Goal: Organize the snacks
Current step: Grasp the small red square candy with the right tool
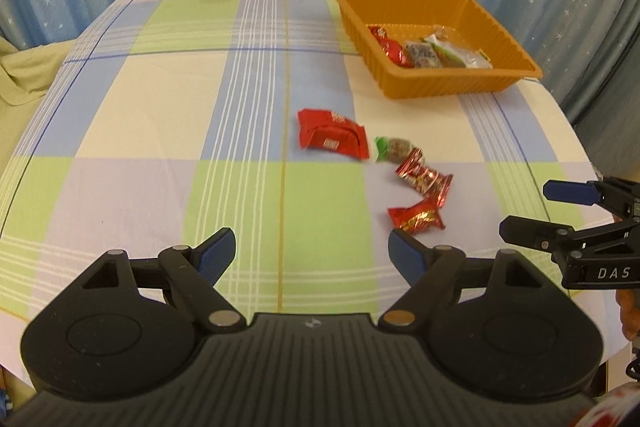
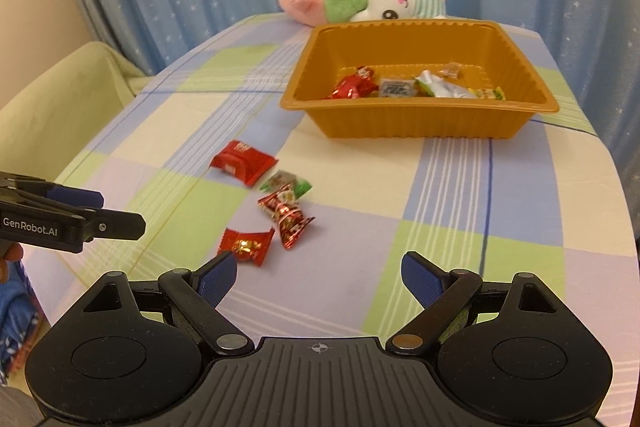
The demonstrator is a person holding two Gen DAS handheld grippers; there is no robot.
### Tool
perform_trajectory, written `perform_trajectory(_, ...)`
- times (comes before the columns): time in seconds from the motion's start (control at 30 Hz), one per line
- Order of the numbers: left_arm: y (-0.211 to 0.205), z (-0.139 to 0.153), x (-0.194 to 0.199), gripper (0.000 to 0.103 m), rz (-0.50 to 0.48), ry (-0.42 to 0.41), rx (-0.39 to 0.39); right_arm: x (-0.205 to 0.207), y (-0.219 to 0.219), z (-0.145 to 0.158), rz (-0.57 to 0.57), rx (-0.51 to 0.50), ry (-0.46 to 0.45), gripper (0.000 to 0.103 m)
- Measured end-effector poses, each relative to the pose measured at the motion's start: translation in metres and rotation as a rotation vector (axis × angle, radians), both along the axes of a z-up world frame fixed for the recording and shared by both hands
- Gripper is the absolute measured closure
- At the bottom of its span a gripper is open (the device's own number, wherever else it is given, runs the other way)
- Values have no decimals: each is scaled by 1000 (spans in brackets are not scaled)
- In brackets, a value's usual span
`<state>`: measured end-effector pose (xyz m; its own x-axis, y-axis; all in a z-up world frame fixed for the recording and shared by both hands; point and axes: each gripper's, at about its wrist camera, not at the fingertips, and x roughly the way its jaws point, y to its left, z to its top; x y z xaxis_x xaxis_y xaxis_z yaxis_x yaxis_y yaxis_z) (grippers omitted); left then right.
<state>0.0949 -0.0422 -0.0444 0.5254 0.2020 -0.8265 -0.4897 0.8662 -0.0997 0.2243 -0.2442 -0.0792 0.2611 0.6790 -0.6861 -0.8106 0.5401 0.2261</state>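
Left gripper (image 1: 310,247) jaws wide, nothing between them. Right gripper (image 2: 318,273) jaws wide too, nothing held. 4 loose snacks on the checked tablecloth (image 1: 160,131), apart from all fingers: flat red packet (image 1: 332,139), green-ended candy (image 1: 390,148), shiny red twist candy (image 1: 425,178), small red-gold packet (image 1: 416,217). In the left view the small packet sits at 1 o'clock, just past the right fingertip. In the right view it's at 11 o'clock, beside the left fingertip. Orange tray (image 2: 420,127) at 12 to 1 o'clock, more snacks inside. Plush toy (image 2: 384,1) behind the tray.
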Motion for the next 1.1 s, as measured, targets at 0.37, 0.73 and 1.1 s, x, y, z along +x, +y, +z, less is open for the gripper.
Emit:
perform_trajectory(0.37, 4, -11, -4, 21, 28, 21, 0, -14, 24, -11, 130, -7, -41, 34)
perform_trajectory(0.73, 16, -15, -2, 21, 50, 38, -5, -24, 55, -26, 298, -71, -164, 56)
perform_trajectory(1.1, 25, -17, -7, 21, 84, 41, -13, -28, 75, -37, 399, -123, -302, 58)
